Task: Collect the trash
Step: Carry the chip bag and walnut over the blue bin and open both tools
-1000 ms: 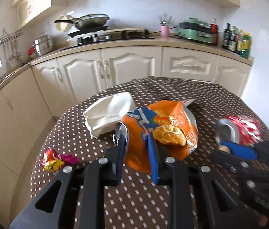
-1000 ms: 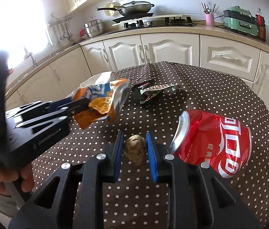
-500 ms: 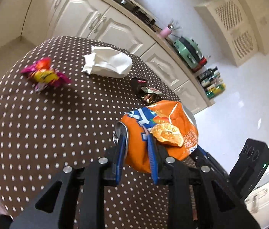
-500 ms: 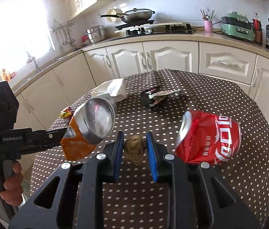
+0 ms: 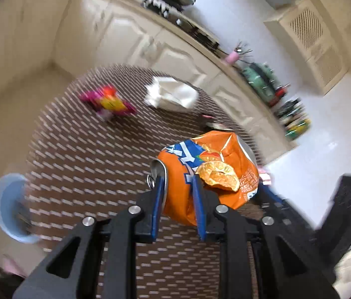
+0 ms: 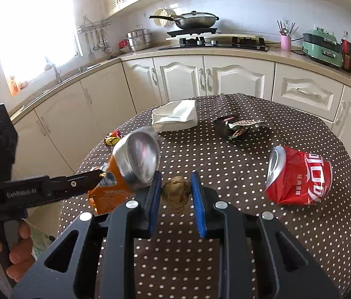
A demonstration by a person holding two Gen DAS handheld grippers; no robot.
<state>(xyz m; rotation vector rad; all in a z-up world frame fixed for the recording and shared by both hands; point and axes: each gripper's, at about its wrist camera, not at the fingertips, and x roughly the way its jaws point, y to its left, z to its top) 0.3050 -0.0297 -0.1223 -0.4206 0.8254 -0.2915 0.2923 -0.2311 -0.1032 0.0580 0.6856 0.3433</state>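
Orange aluminium in the left wrist view: crushed orange can (image 5: 210, 174) pinched between the blue pads of the left gripper (image 5: 177, 199), one pad against the rim end by the pull tab, the other pressed into the dented side, can body bulging forward past the fingertips and carried clear above the dotted tablecloth (image 5: 88, 169). Beyond, much blurred: pink and yellow candy wrapper (image 5: 108, 102) lying on the cloth, white crumpled paper (image 5: 173, 94) farther back near the table's far edge, dark wrapper (image 5: 212, 123) just behind the can, pale blue bin (image 5: 11, 209) low at the left, off the table's edge. Right wrist view, sharp: small brown crumpled ball (image 6: 176, 193) clamped between the blue pads of the right gripper (image 6: 176, 194), sitting near the fingertips and poking slightly below them, held above the cloth. To the right, crushed red can (image 6: 300, 177) lying on its side on the table, open top turned toward the gripper, well apart from the fingers. To the left, same orange can with its silver base facing the camera, gripped in the black left gripper, a hand (image 6: 13, 244) wrapped round its handle at the lower left. Farther back on the cloth: white paper, dark torn wrapper, candy wrapper peeking out behind the orange can.
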